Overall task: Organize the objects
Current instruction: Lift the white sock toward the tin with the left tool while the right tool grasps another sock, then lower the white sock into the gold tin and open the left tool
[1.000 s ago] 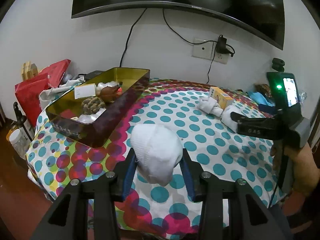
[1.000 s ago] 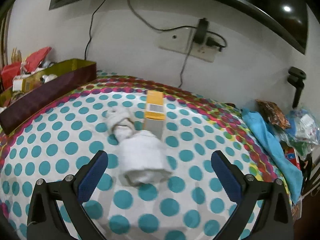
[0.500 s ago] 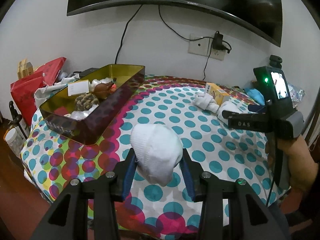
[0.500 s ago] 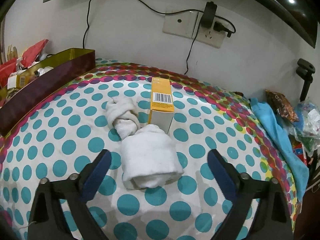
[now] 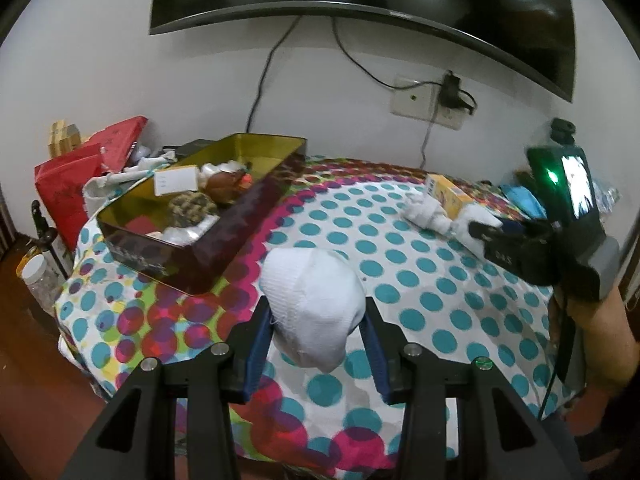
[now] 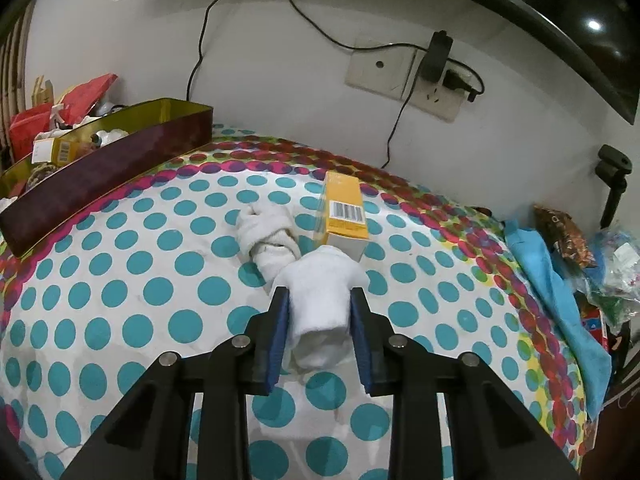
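Note:
My left gripper (image 5: 316, 316) is shut on a white sock ball (image 5: 316, 300) and holds it above the near part of the dotted table. My right gripper (image 6: 320, 300) is shut on a white rolled cloth (image 6: 322, 292) lying on the table. A knotted white sock (image 6: 268, 236) and a yellow box (image 6: 344, 210) lie just beyond it. The gold tin box (image 5: 208, 212) with several items in it stands at the left; it also shows in the right wrist view (image 6: 108, 160). The right gripper body shows in the left wrist view (image 5: 532, 252).
Red bags (image 5: 76, 172) and clutter sit behind the tin. A blue cloth (image 6: 552, 280) and packets (image 6: 568, 236) lie at the table's right edge. A wall socket with cables (image 6: 400, 76) and a TV (image 5: 360, 0) are on the wall behind. A jar (image 5: 36, 276) stands off the left edge.
My right gripper moved forward and closed its jaws from wide open onto the rolled cloth. My left gripper rose and drew back a little, still holding the sock ball.

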`<state>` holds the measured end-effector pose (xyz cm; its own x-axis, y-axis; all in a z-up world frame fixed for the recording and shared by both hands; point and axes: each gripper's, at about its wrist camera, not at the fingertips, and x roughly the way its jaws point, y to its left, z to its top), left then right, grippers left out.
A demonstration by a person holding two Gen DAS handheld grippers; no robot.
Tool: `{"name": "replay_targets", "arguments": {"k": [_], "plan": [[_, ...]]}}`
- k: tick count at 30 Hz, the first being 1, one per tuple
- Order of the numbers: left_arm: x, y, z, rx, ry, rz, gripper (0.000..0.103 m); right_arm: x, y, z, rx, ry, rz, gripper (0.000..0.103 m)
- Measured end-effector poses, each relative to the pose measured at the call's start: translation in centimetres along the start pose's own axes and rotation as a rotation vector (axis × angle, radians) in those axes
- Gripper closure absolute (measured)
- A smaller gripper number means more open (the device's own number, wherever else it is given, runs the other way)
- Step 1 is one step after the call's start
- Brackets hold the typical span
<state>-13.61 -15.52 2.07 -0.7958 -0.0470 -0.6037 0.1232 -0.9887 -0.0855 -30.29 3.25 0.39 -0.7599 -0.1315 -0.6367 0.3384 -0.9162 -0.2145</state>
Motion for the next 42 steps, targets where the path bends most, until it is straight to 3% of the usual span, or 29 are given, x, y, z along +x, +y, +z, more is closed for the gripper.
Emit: {"name": "replay_targets", "arguments": {"k": [4,12,17,20,23,26,28,29,30,37,42], "plan": [[0.2,1.2,2.2,0.009,-0.024,0.051,0.059,-0.2,-0.4,0.0,0.021,-0.012,0.012,0.076],[4.2,5.7,10.5,-0.032,-0.048,0.234,0.059,-0.2,-1.1,-0.1,0.058,-0.016,0.031,0.076],[9.6,8.3,14.6,-0.086,0.057,0.306,0.059,-0.1,-1.5,-0.1,0.079,-0.012,0.035,0.076],[11.7,9.4,15.2,-0.123,0.103,0.334,0.059,0.0,-1.8,-0.2,0.093,-0.006,0.040,0.076],[13.0,9.4,15.8,-0.091,0.118,0.370,0.059,-0.1,-1.9,-0.2,0.104,-0.004,0.044,0.076],[13.4,9.8,16.0,-0.107,0.117,0.358,0.054,0.0,-1.9,-0.2,0.105,-0.004,0.046,0.076],[13.5,10.1,15.9,-0.113,0.122,0.356,0.039,0.0,-1.9,-0.2,0.102,-0.001,0.046,0.076],[13.4,10.1,15.8,-0.112,0.115,0.358,0.025,0.0,-1.9,-0.2,0.100,0.001,0.045,0.076],[13.2,10.0,15.7,-0.108,0.108,0.355,0.022,0.0,-1.9,-0.2,0.098,0.001,0.044,0.075],[10.1,9.2,15.0,-0.082,0.049,0.372,0.018,-0.1,-1.6,-0.2,0.079,-0.004,0.031,0.075],[6.2,8.6,13.8,-0.089,0.000,0.339,0.018,0.0,-1.5,-0.1,0.079,-0.003,0.026,0.075]]}}
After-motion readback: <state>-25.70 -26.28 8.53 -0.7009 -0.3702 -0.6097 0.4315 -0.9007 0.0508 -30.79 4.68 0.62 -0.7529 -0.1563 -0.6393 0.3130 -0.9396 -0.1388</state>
